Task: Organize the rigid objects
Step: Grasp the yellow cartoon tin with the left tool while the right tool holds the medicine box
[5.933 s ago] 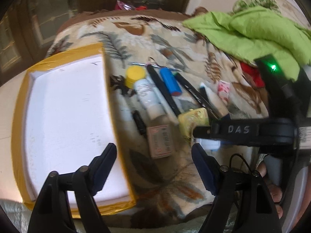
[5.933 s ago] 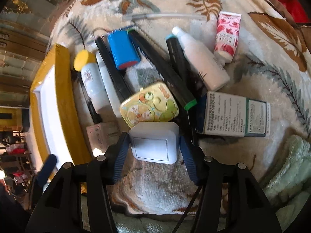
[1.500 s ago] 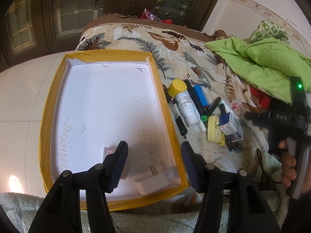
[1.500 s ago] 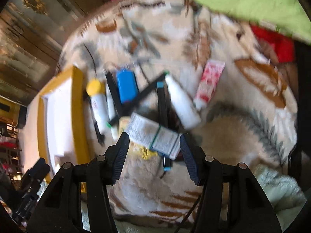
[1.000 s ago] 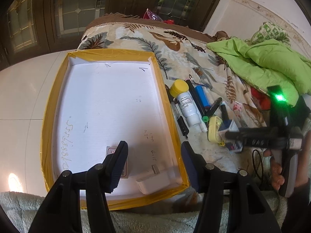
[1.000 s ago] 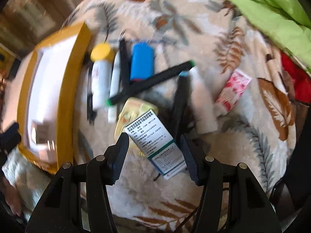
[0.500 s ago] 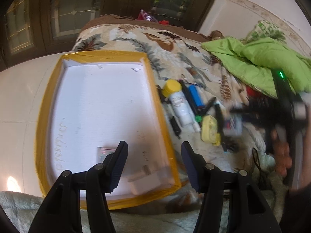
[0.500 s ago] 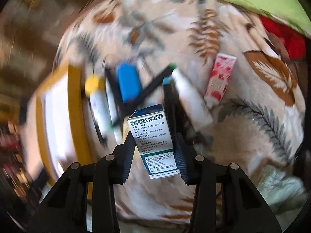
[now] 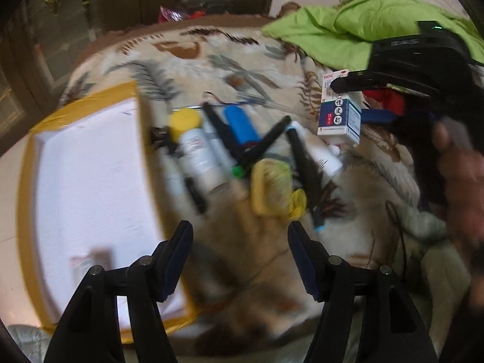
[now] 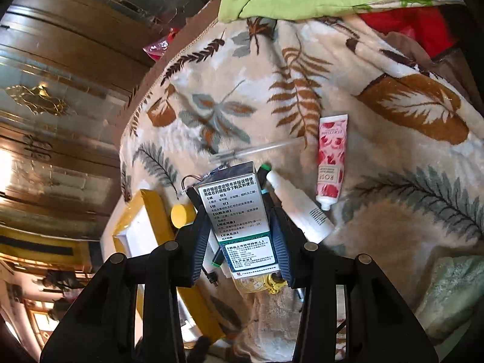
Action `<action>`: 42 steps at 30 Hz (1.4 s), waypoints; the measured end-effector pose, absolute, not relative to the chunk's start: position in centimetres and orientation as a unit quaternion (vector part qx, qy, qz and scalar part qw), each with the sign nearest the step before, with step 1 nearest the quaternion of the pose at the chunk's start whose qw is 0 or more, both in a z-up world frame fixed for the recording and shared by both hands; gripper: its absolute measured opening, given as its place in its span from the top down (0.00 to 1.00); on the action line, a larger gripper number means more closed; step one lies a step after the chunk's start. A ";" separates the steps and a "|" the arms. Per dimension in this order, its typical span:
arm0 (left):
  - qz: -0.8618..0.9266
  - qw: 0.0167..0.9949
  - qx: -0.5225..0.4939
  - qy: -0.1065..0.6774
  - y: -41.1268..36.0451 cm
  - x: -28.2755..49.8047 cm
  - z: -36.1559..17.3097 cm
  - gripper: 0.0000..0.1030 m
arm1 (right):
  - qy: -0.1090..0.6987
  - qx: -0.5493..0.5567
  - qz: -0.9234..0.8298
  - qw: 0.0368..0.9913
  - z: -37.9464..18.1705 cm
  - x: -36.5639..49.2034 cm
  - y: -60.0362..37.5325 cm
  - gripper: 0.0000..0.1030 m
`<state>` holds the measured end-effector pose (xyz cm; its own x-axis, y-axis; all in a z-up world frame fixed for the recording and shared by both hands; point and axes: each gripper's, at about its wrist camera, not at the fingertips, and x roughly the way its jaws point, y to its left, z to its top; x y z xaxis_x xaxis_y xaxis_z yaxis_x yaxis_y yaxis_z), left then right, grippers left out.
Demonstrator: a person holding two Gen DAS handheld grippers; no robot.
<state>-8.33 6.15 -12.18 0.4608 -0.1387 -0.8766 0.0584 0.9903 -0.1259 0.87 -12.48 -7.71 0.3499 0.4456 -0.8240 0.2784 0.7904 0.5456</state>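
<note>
My right gripper (image 10: 242, 248) is shut on a blue-and-white medicine box (image 10: 239, 214), held upright in the air above the pile. In the left wrist view the same box (image 9: 338, 115) hangs in the right gripper (image 9: 348, 99) at the upper right. My left gripper (image 9: 242, 257) hovers over the blanket with its jaws opening and nothing between them. Just beyond it lie a yellow tin (image 9: 272, 187), black markers (image 9: 263, 148), a blue cylinder (image 9: 240, 125) and a yellow-capped white bottle (image 9: 193, 148). The yellow-rimmed white tray (image 9: 27, 181) is at the left.
A white spray bottle (image 10: 299, 208), a pink rose tube (image 10: 329, 157) and a clear pen (image 10: 257, 149) lie on the leaf-patterned blanket. Green cloth (image 9: 363, 21) is heaped at the back right. A blurred small box (image 9: 87, 260) sits in the tray. A hand (image 9: 462, 175) grips the right tool.
The left gripper swung right, from over the tray to over the blanket beside the pile, and its jaws widened. The right gripper closed on the medicine box, rolled and lifted it off the pile.
</note>
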 end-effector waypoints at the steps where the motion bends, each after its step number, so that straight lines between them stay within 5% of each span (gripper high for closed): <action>1: -0.060 0.846 -0.052 0.528 5.7 -7.1 -12.8 0.36 | 0.567 0.325 0.054 0.755 -7.9 0.9 -12.9 0.61; 15: 0.010 0.813 0.051 0.581 0.0 -1.4 -17.3 0.39 | 0.576 0.367 0.068 0.727 -9.5 1.1 -14.3 0.61; 20: 0.002 0.818 0.043 0.573 -0.1 -2.5 -16.4 0.70 | 0.576 0.369 0.068 0.726 -9.6 1.2 -14.6 0.61; 25: -0.014 0.827 0.025 0.561 0.2 -3.7 -15.3 0.77 | 0.577 0.370 0.068 0.725 -9.7 1.1 -14.5 0.61; 30: -0.026 0.830 0.011 0.558 0.3 -3.1 -15.8 0.74 | 0.577 0.369 0.067 0.726 -9.4 1.1 -14.2 0.61; 32: -0.033 0.820 -0.002 0.572 0.8 -2.5 -16.4 0.47 | 0.577 0.369 0.067 0.726 -9.4 1.0 -14.2 0.61; 36: -0.055 0.812 -0.060 0.579 2.4 -2.1 -17.5 0.42 | 0.578 0.367 0.069 0.725 -9.3 1.0 -14.0 0.61; 39: -0.074 0.795 -0.090 0.595 2.5 -2.0 -18.2 0.57 | 0.579 0.369 0.068 0.724 -9.4 1.0 -14.0 0.61; 41: -0.101 0.795 -0.107 0.589 2.3 -2.4 -17.7 0.79 | 0.579 0.370 0.070 0.723 -9.5 1.0 -14.0 0.61; 42: -0.115 0.794 -0.113 0.586 2.0 -2.6 -17.3 0.79 | 0.579 0.370 0.071 0.723 -9.4 1.0 -14.0 0.61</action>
